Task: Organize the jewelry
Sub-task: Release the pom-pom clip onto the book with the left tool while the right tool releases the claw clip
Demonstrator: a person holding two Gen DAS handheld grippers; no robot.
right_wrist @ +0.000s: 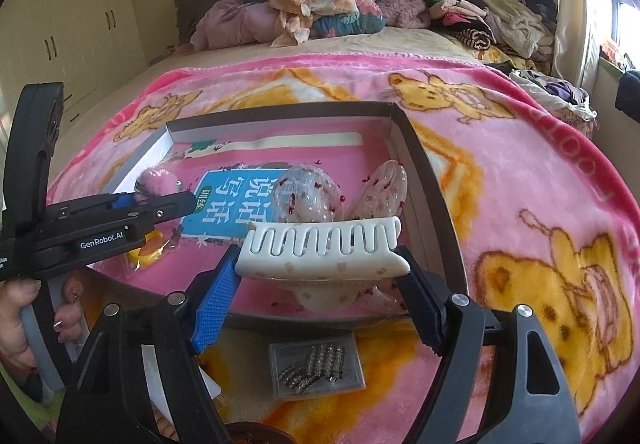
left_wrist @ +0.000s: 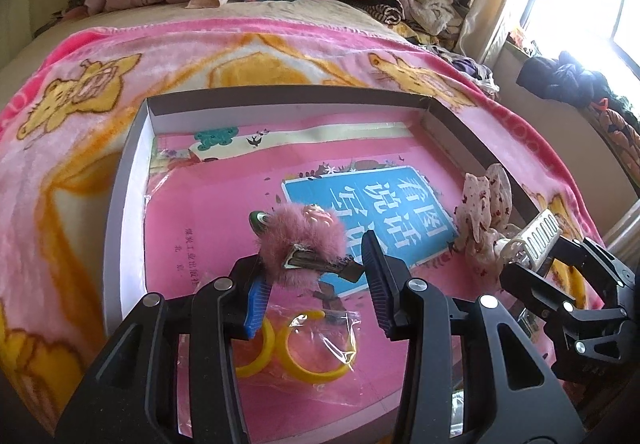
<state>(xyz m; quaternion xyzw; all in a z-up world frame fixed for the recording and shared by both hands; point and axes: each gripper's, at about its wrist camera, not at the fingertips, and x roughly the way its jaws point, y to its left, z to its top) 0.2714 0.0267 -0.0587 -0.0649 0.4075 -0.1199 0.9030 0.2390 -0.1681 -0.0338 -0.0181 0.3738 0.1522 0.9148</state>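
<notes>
Left wrist view shows the left gripper [left_wrist: 316,268] with its jaws parted around a fluffy mauve-pink fur hair clip with a metal clasp [left_wrist: 304,244]; only the blue pad seems to touch it, so I judge the clip is not pinched and rests inside the shallow grey-rimmed cardboard box lid [left_wrist: 128,180] on the bed, over a pink picture book with a blue title panel [left_wrist: 224,204]. Right wrist view shows the right gripper [right_wrist: 320,276] clenched on a white plastic claw clip with small pink flowers [right_wrist: 324,248], held above the lid's near edge beside a pale floral fabric bow [right_wrist: 312,200]. To place it well, I would lower the claw clip onto bare book next to the bow before releasing, keeping clear of the other gripper. Counted: one fur clip, one claw clip, one bow, two yellow plastic rings in clear wrap [left_wrist: 304,356], one clear packet of rhinestone clips [right_wrist: 316,364] lying outside on the pink cartoon blanket [right_wrist: 520,164]
</notes>
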